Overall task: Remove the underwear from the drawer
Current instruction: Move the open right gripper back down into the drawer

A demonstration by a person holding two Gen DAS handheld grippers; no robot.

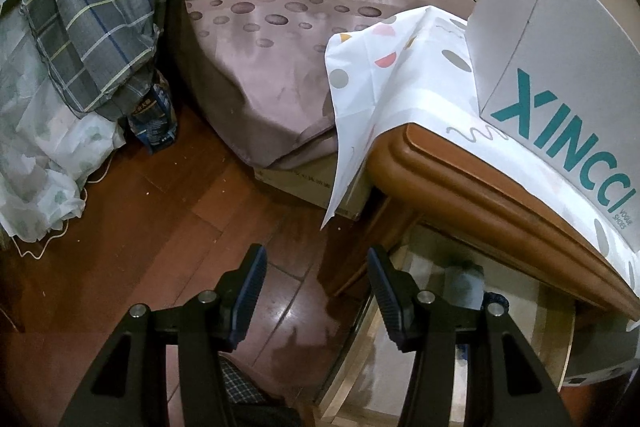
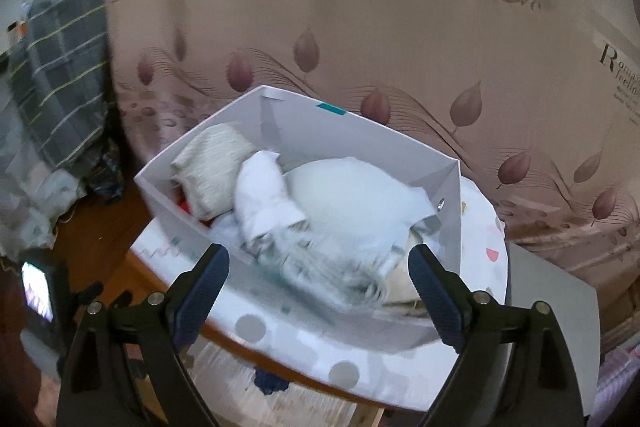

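A white shoe box point(image 2: 448, 227) stands on the bedside cabinet, holding folded pale underwear: a cream ribbed piece point(image 2: 212, 167), a white piece point(image 2: 264, 195) and a larger pale blue-white one point(image 2: 352, 203). My right gripper point(image 2: 318, 251) hovers just in front of and above the box, jaws wide apart; a blurred pale garment point(image 2: 332, 275) lies between the fingertips, untouched by the pads. My left gripper point(image 1: 315, 253) stands open and empty over the wooden floor, beside the open drawer point(image 1: 360, 367). In the drawer lies a grey folded item point(image 1: 464, 283); a dark blue piece point(image 2: 268, 383) shows under the cabinet top.
A white dotted cloth point(image 1: 380, 87) covers the brown cabinet top point(image 1: 460, 179). The bed with its leaf-print sheet point(image 1: 280, 47) stands close behind. A plaid bundle point(image 1: 92, 7) and plastic bags point(image 1: 40, 155) pile up at the left. A small lit screen point(image 2: 36, 291) is at the lower left.
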